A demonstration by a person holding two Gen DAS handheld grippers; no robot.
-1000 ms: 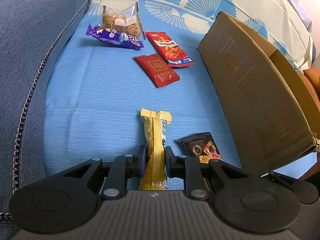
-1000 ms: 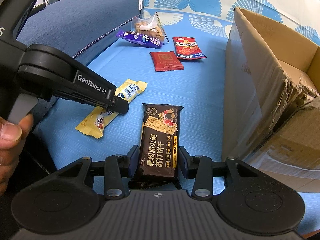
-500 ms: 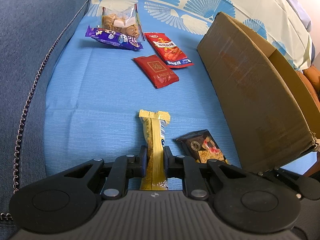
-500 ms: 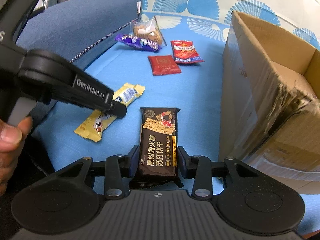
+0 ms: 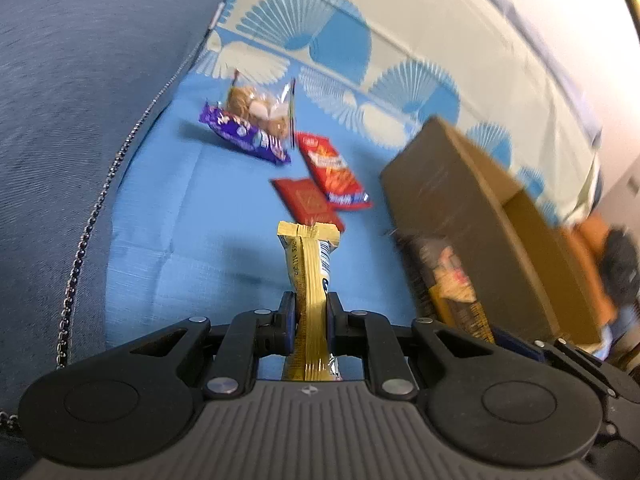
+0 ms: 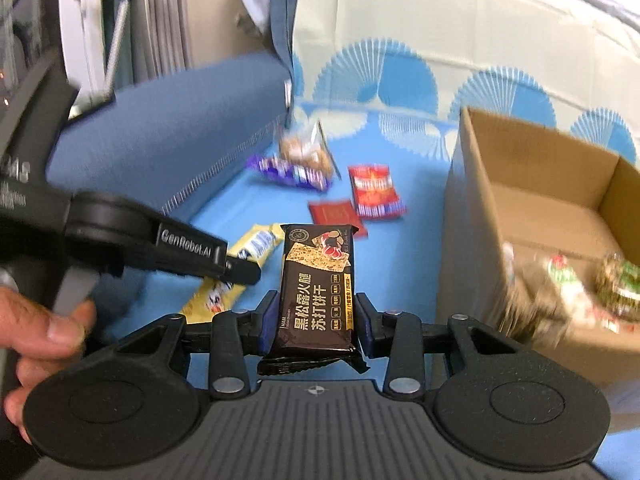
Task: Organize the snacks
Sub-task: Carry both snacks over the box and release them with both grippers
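1. The cardboard box [image 6: 532,200] fills the right of the right wrist view, open-topped, wrapped snacks inside.
2. The left tool [image 5: 311,312] pinches the yellow bar [image 5: 310,276] at lower centre.
3. The right tool [image 6: 316,320] pinches the dark cracker pack [image 6: 316,288] at lower centre, left of the box.
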